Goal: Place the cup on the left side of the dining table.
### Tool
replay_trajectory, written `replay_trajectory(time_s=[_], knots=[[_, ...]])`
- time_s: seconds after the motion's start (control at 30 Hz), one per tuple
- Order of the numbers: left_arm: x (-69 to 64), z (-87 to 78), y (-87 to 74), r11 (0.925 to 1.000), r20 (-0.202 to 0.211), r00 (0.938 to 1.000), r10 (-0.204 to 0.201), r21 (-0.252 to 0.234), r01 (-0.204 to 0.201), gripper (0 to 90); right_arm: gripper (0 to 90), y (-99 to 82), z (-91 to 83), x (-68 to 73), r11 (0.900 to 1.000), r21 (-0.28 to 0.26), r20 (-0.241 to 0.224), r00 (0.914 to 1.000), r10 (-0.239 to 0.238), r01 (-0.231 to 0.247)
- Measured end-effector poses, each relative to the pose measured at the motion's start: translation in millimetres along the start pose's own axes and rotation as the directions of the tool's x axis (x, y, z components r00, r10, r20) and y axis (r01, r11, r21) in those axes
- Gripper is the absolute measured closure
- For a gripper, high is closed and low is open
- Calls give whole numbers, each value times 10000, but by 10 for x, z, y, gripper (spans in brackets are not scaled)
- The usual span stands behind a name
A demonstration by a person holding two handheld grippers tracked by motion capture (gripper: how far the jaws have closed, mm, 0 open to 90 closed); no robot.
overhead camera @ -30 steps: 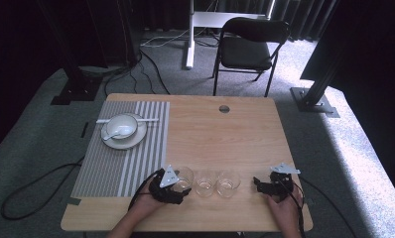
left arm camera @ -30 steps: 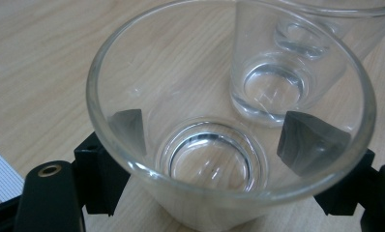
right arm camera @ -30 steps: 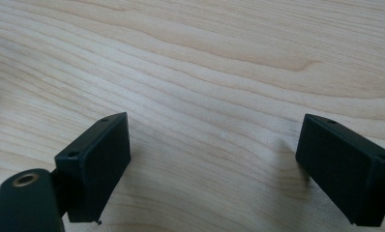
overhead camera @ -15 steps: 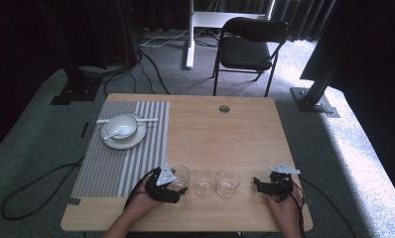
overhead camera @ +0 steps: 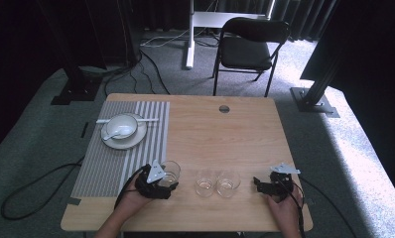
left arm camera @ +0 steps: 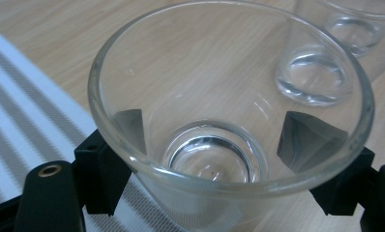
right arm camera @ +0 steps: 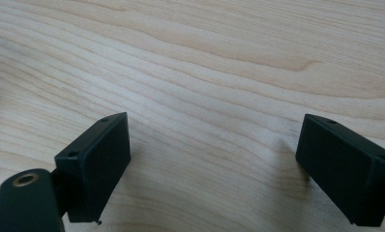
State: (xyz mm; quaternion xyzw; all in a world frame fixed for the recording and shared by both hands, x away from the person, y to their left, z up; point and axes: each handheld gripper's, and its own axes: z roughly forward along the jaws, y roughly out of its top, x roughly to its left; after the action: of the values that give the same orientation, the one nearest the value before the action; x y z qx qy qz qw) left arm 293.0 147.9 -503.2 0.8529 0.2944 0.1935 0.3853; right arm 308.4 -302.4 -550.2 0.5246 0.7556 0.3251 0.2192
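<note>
Bowl (overhead camera: 120, 125) on plate (overhead camera: 131, 141), mat's (overhead camera: 101, 163) rear

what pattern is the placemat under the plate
Grey and white stripes on the placemat, clearest in the high view.

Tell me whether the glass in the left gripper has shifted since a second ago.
Yes. The glass, clamped in the left gripper, has moved left, away from the two glasses standing on the table, toward the striped mat.

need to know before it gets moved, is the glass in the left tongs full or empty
Empty. The glass in the left tongs is clear down to its base, with the wood grain of the table showing through.
</note>
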Motion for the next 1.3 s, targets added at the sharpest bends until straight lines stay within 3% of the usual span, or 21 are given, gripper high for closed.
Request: replay_trajectory(time_s=[0.3, 0.57, 0.97, 1.3], knots=[[190, -183, -85, 9991, -695, 9967, -412, -91, 407, 218, 116, 0, 0, 0, 10000, -2, 1, 10000, 0, 0], [357, -279, -187, 9958, -1257, 9879, -912, -60, 912, 218, 116, 0, 0, 0, 10000, -1, 2, 10000, 0, 0], [557, -322, -342, 9873, -1973, 9678, -1565, -53, 1586, 218, 116, 0, 0, 0, 10000, -1, 3, 10000, -3, 3], [676, -295, -443, 9784, -2573, 9452, -2011, -49, 2068, 218, 116, 0, 0, 0, 10000, -1, 2, 10000, -5, 5]])
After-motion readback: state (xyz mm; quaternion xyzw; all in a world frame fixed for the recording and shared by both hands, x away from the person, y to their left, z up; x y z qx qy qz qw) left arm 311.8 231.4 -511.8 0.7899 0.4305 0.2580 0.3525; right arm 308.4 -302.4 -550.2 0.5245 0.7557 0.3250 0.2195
